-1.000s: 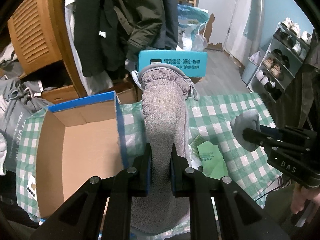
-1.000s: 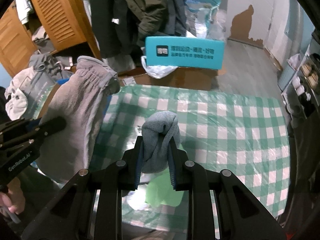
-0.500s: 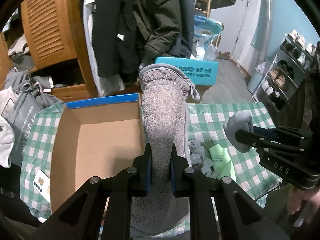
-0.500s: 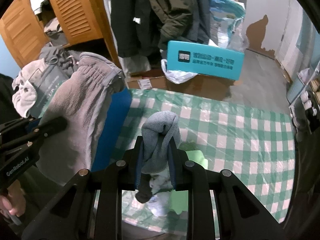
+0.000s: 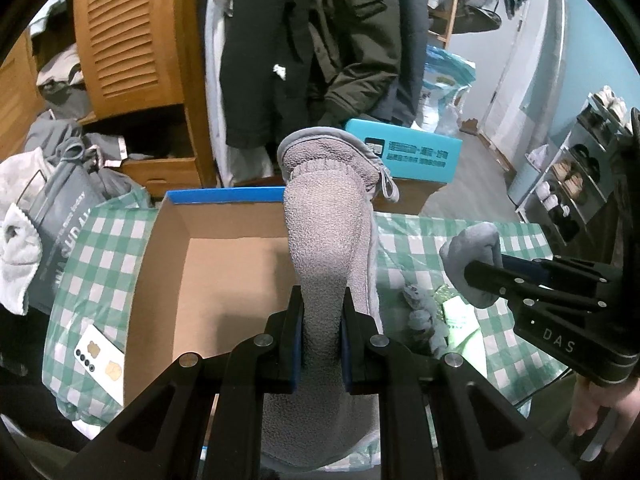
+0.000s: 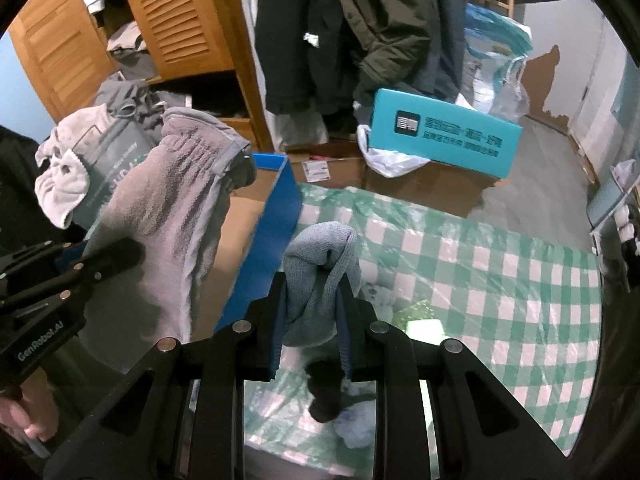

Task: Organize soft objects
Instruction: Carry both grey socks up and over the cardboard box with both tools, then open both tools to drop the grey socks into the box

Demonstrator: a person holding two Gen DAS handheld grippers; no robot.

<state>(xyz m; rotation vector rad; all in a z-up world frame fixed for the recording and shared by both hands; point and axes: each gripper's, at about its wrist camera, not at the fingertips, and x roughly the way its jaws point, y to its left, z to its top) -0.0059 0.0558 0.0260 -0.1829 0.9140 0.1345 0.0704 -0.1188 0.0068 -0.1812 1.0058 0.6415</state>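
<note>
My left gripper (image 5: 322, 312) is shut on a grey fleece glove (image 5: 328, 224) and holds it upright over the right edge of an open cardboard box (image 5: 224, 280) with a blue rim. The glove also shows in the right wrist view (image 6: 168, 208), at the left. My right gripper (image 6: 312, 312) is shut on a blue-grey sock (image 6: 320, 256) above the green checked tablecloth (image 6: 500, 272). The sock shows at the right of the left wrist view (image 5: 476, 264). More small soft items (image 5: 424, 316) lie on the cloth below.
A phone (image 5: 100, 360) lies on the cloth left of the box. A light green packet (image 6: 424, 326) lies on the cloth. A teal box (image 6: 444, 136) sits behind the table. Coats (image 5: 320, 40), a wooden wardrobe (image 5: 128, 40) and a shoe rack (image 5: 580, 168) stand around.
Both grippers have moved left and risen with their loads. The glove now hangs over the box's right side, and the sock is closer to the box's blue wall.
</note>
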